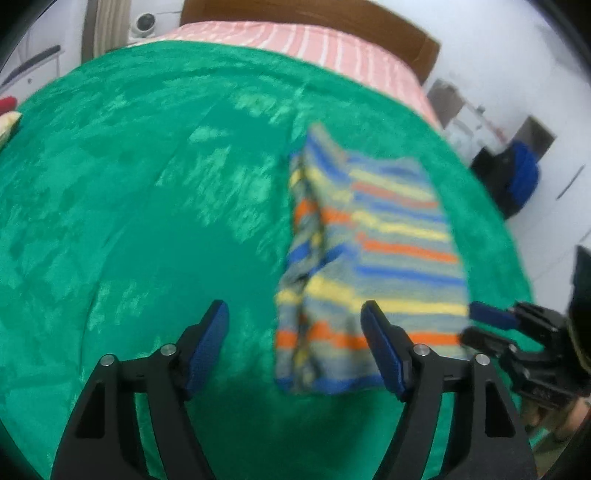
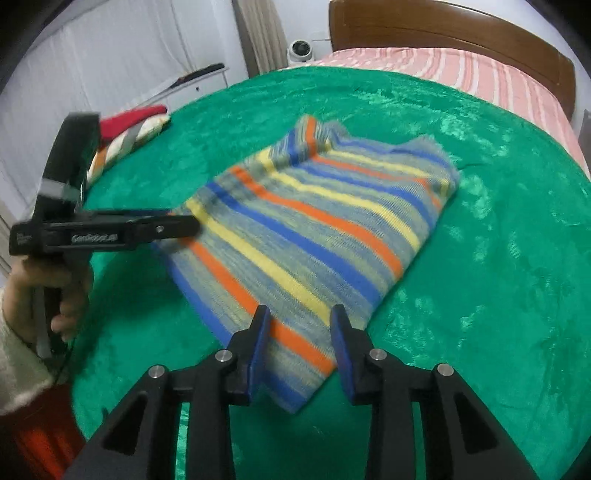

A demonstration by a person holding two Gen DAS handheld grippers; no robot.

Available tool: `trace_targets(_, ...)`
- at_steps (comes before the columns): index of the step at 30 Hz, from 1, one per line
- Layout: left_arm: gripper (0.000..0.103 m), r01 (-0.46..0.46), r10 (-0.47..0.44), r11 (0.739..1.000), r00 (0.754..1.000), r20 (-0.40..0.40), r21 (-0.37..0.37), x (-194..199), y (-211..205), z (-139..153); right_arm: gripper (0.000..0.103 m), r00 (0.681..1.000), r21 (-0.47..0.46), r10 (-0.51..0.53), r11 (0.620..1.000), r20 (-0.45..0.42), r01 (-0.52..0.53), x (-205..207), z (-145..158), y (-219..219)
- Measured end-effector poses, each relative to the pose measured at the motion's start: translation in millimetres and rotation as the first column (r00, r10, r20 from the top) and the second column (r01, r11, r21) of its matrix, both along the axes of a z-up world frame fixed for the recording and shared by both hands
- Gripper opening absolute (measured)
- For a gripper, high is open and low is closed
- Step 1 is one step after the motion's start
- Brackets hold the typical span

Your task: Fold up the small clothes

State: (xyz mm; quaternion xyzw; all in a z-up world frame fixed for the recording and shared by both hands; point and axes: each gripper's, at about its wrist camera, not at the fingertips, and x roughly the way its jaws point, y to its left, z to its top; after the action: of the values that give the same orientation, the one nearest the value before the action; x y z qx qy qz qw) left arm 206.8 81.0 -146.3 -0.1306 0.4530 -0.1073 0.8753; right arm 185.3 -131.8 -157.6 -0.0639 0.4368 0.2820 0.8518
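A small knitted garment with blue, yellow and orange stripes [image 1: 373, 258] lies folded on the green cloth [image 1: 129, 203]. It also shows in the right wrist view [image 2: 314, 229]. My left gripper [image 1: 295, 321] is open and empty, hovering over the garment's near left corner; in the right wrist view [image 2: 184, 221] it sits at the garment's left edge. My right gripper [image 2: 301, 321] is open, its jaws astride the garment's near corner without closing on it. In the left wrist view it [image 1: 476, 321] reaches in at the garment's right edge.
The green cloth [image 2: 498, 258] covers a bed with a pink striped sheet [image 2: 480, 70] and a wooden headboard [image 2: 443, 26]. A pile of other clothes, red on top [image 2: 136, 125], lies at the cloth's far left edge. A white wall and furniture stand behind.
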Motion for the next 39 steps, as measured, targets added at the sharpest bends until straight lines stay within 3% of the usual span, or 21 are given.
trace_targets(5, 0.085, 0.059, -0.059, 0.998, 0.998, 0.014, -0.007, 42, -15, 16, 0.043, 0.988, 0.034, -0.116, 0.993, 0.099, 0.113, 34, 41, -16)
trace_targets(7, 0.085, 0.058, -0.058, 0.998, 0.998, -0.008, 0.035, 63, -21, 8, 0.044, 0.981, 0.062, -0.164, 0.985, 0.107, 0.158, 58, 46, -18)
trace_targets(10, 0.084, 0.042, -0.032, 0.993, 0.995, -0.092, 0.114, 91, -22, -21, 0.044, 0.978, 0.077, -0.207, 0.976, 0.016, 0.206, 91, 23, -16)
trace_targets(12, 0.084, 0.049, -0.039, 0.993, 0.995, -0.088, 0.11, 93, -18, -29, 0.044, 0.969, 0.051, -0.223, 0.972, -0.11, 0.23, 107, -11, -13)
trace_targets(13, 0.084, 0.052, -0.042, 0.991, 0.996, -0.083, 0.122, 92, -19, -28, 0.044, 0.965, 0.046, -0.233, 0.97, -0.12, 0.24, 108, -20, -13)
trace_targets(18, 0.083, 0.074, -0.071, 0.991, 0.997, -0.033, 0.108, 59, -9, 0, 0.045, 0.967, 0.06, -0.25, 0.966, -0.042, 0.252, 86, 0, -13)
trace_targets(21, 0.085, 0.098, -0.098, 0.993, 0.995, -0.003, 0.064, 30, -5, 15, 0.045, 0.98, 0.071, -0.198, 0.978, 0.021, 0.196, 55, 25, -10)
trace_targets(24, 0.088, 0.107, -0.107, 0.992, 0.994, -0.004, 0.068, 10, -5, 9, 0.046, 0.99, 0.082, -0.132, 0.988, 0.056, 0.127, 20, 38, 1)
trace_targets(28, 0.088, 0.098, -0.09, 0.99, 0.992, -0.083, 0.099, -3, 0, -21, 0.051, 0.995, 0.019, -0.095, 0.995, 0.012, 0.094, -6, 8, 10)
trace_targets(30, 0.088, 0.104, -0.096, 0.988, 0.992, -0.078, 0.113, -11, 5, -15, 0.051, 0.993, -0.024, -0.111, 0.994, -0.041, 0.111, -15, -14, 10)
trace_targets(32, 0.088, 0.109, -0.101, 0.987, 0.992, -0.073, 0.12, -16, 13, -3, 0.051, 0.99, 0.016, -0.127, 0.992, -0.068, 0.128, -26, -16, -2)
trace_targets(34, 0.089, 0.106, -0.103, 0.99, 0.994, -0.039, 0.092, -16, 26, 11, 0.057, 0.988, 0.053, -0.144, 0.988, -0.065, 0.147, -32, -9, -16)
trace_targets(35, 0.092, 0.098, -0.097, 0.994, 0.995, -0.016, 0.043, -11, 35, 20, 0.068, 0.985, 0.08, -0.166, 0.982, -0.051, 0.169, -33, -1, -29)
trace_targets(37, 0.096, 0.094, -0.094, 0.994, 0.996, -0.001, -0.053, 2, 46, 25, 0.078, 0.973, 0.145, -0.23, 0.962, -0.025, 0.231, -26, 11, -53)
trace_targets(39, 0.096, 0.1, -0.105, 0.985, 0.994, -0.025, -0.141, 31, 46, 21, 0.079, 0.952, 0.201, -0.305, 0.931, -0.036, 0.306, -5, 17, -76)
